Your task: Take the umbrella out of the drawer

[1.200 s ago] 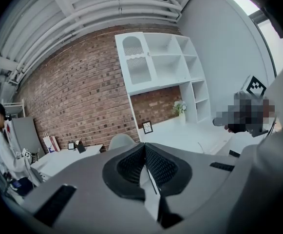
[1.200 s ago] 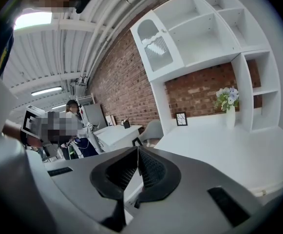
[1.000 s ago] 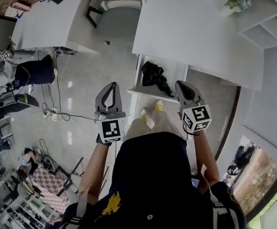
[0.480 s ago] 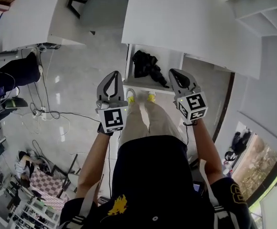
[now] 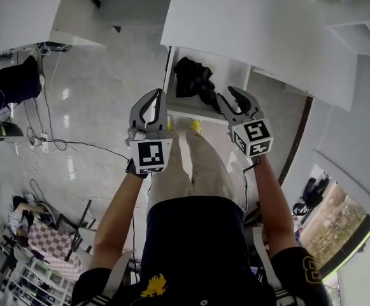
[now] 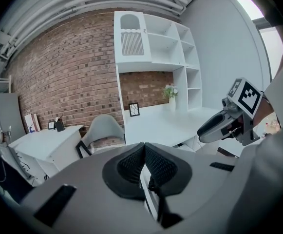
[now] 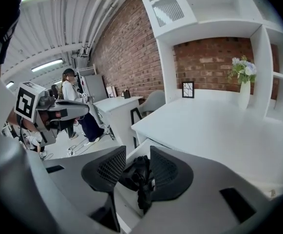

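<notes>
Two grippers show at the middle of the head view: the left gripper (image 5: pixel 154 95), the one with jaws together, and the right gripper (image 5: pixel 228 94), the one whose jaws have just been opening, with nothing gripped between them. Each bears one marker cube (image 5: pixel 151 156), two in all. One black umbrella (image 5: pixel 193 81) lies in one open drawer (image 5: pixel 185 112). There are two white desks: the large desk (image 5: pixel 248 24) at upper right and the second desk (image 5: pixel 19 18) at upper left. One grey chair (image 6: pixel 102 128), one vase of flowers (image 7: pixel 242 82), one picture frame (image 7: pixel 187 89) and one shelf unit (image 6: pixel 151 38) show. One standing person (image 7: pixel 70 89) appears at the left of the right gripper view.
</notes>
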Motion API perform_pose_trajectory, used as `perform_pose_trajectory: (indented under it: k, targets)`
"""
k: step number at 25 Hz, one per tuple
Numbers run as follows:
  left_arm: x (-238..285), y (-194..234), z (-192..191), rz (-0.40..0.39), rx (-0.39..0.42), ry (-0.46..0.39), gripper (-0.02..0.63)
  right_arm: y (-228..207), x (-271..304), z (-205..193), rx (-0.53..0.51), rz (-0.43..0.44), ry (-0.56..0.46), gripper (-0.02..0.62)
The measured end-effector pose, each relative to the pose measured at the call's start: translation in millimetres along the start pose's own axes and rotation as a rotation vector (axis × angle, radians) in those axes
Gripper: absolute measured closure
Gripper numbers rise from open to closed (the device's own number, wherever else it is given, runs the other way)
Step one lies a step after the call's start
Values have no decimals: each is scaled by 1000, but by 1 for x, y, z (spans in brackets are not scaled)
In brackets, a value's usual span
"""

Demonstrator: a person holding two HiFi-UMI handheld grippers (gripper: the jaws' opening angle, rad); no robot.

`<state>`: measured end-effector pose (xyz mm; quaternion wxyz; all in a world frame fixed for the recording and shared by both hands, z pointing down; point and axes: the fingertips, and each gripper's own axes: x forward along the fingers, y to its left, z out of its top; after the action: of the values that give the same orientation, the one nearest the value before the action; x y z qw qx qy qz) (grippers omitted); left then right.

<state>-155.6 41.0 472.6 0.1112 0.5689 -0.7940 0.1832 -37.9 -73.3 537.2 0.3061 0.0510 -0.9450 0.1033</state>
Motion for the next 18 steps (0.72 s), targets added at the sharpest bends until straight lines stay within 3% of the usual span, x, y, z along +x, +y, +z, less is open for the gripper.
perform_pose_trajectory:
  k: [8, 12, 18]
  targets:
    - [17, -10, -33, -16, -10, 13, 589, -8, 28, -33, -9, 2, 54, 333]
    - [25, -15, -45, -29, -59, 22, 589, -9, 42, -52, -30, 8, 81, 282]
    - [39, -23, -60, -44, -48, 19, 589, -9, 67, -77, -62, 22, 121, 250]
